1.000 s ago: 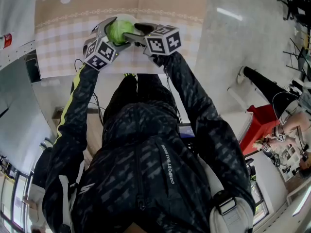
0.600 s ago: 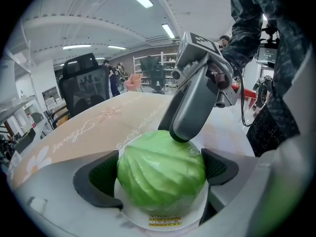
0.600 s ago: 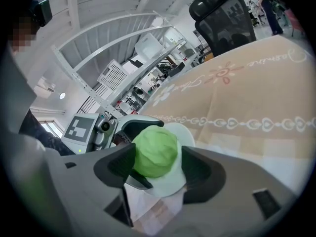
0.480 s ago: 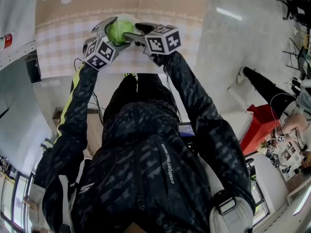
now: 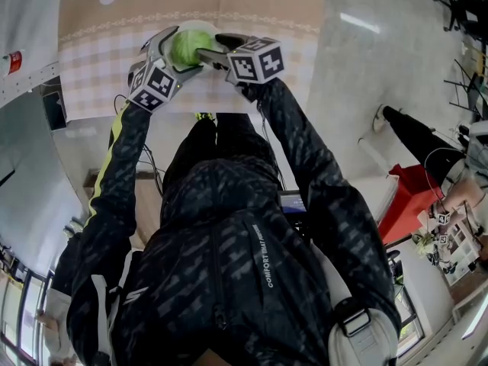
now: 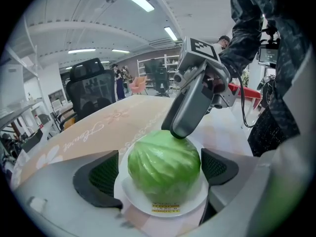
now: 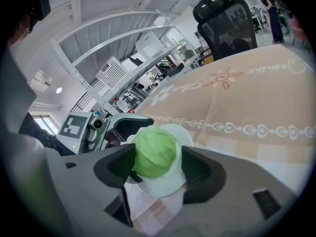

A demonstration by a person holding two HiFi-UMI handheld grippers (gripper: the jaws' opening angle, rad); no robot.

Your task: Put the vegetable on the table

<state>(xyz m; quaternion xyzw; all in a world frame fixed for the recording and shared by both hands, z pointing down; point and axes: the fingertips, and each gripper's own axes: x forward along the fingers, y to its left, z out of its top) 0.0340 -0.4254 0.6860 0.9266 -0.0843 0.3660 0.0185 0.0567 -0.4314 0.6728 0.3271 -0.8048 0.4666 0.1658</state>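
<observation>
Edging the left gripper slightly forward since a second ago, jaws spread wide beside the white plate. Keeping the right gripper parted around the cabbage, one jaw touching its top, not clearly clamping. Still sitting on the plate above the surface; likely readying the lift.

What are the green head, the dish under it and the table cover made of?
Cabbage: looks like glossy plastic, maybe real; waxy sheen, moulded ribs. Plate: white, smooth, ceramic or plastic. Tablecloth: matte printed fabric, probably.
</observation>
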